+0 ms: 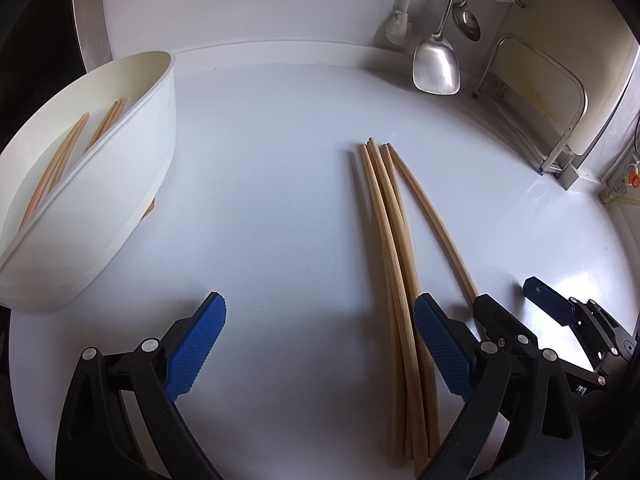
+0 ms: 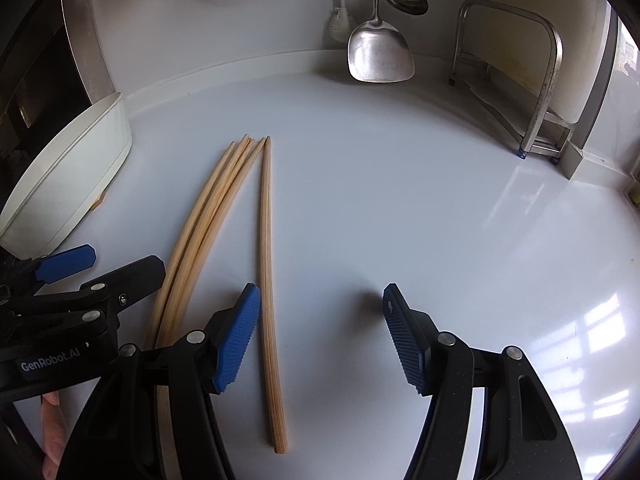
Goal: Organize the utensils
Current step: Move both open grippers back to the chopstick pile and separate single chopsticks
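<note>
Chopsticks (image 2: 200, 216) lie on the white bench (image 2: 400, 200) between both open, empty tongs, the left tongs (image 1: 320, 348) and right tongs (image 2: 318, 336), so the picking-up step comes next, I think, before dropping them into the white holder (image 1: 120, 184) left of the tongs.

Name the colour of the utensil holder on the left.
White utensil holder, clearest in the left wrist view.

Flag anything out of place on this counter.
Loose chopsticks lie on the white counter, one splayed apart from the bundle, while others already sit in the white holder. Nothing looks spilled or damaged.
</note>
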`<state>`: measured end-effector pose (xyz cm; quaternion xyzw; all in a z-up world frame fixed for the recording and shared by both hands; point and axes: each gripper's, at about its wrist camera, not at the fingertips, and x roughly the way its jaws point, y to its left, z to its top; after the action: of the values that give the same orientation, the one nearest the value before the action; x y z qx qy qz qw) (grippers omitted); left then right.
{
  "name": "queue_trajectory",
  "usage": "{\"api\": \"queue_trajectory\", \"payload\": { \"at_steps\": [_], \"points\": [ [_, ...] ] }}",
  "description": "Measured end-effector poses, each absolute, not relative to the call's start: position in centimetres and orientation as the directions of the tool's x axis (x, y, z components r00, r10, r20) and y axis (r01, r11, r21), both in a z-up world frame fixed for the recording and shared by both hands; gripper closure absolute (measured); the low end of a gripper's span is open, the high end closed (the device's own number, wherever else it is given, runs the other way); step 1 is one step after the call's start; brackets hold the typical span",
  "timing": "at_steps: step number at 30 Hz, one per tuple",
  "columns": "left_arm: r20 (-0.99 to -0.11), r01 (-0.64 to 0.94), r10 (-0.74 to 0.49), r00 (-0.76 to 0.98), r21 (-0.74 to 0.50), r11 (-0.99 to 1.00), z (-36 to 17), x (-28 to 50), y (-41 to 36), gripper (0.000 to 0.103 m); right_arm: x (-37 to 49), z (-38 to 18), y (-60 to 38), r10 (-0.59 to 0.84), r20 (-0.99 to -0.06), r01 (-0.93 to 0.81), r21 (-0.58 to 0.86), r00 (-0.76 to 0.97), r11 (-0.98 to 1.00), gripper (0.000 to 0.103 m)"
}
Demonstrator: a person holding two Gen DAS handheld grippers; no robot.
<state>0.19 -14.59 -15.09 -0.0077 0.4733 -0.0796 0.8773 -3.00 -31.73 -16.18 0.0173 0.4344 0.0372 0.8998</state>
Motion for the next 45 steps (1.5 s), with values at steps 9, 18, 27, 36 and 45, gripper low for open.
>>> {"api": "queue_trajectory", "payload": {
  "at_steps": [9, 18, 27, 36, 45],
  "points": [
    [-0.834, 0.123, -0.148, 0.532, -0.097, 0.988, -15.3, 0.6, -14.2, 0.01, -2.9, -16.2, -31.9, 0.085, -0.78, -0.055, 0.065, 0.62, 0.996, 0.042],
    [-0.838, 0.138, -0.158, 0.523, -0.1, 0.985, -15.5, 0.6, -14.2, 0.01, -2.9, -16.2, -32.4, 0.078, -0.779, -0.045, 0.064, 0.622, 0.997, 0.042],
    [-0.843, 0.149, -0.154, 0.515, -0.089, 0.985, -15.9, 0.5, -14.5, 0.01, -2.9, -16.3, -33.8, 0.067, -0.779, -0.019, 0.071, 0.623, 0.997, 0.042],
    [-0.839, 0.12, -0.127, 0.529, -0.074, 0.99, -16.0, 0.5, -13.2, 0.01, -2.7, -16.4, -33.5, 0.078, -0.779, -0.031, 0.075, 0.623, 0.997, 0.042],
    [-0.834, 0.097, -0.095, 0.544, -0.05, 0.994, -16.1, 0.4, -11.9, 0.01, -2.4, -16.3, -32.8, 0.074, -0.782, -0.049, 0.056, 0.619, 0.997, 0.042]
  ]
}}
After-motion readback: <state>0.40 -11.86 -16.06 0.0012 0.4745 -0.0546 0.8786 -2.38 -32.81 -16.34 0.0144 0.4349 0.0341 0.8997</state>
